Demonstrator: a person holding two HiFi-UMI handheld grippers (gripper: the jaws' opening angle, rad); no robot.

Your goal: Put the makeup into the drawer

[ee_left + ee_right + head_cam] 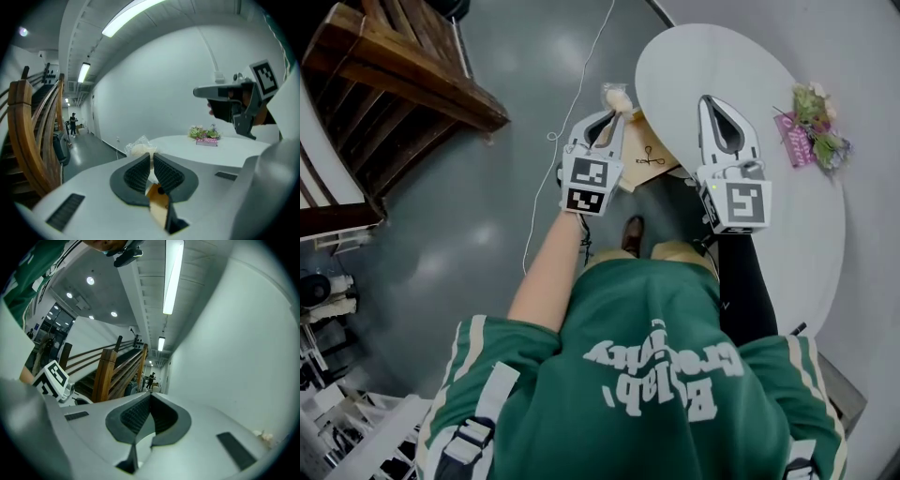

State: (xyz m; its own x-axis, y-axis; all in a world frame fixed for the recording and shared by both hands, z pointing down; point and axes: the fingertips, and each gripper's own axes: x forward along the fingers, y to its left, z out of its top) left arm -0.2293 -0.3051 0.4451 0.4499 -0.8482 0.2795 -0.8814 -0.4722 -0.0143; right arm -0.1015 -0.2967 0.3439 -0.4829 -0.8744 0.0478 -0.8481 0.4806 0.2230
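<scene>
One light, crinkly makeup packet sits pinched in my left gripper; likely slippery film, so hold its card. Right gripper closed, empty.

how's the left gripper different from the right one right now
The left gripper is clamped on a clear-wrapped pale makeup packet; the right gripper is shut with nothing between its jaws. In the head view the left gripper sits just off the white table's edge, while the right gripper is over the tabletop. Both are grey-white, carry a marker cube and point away from the person.
</scene>
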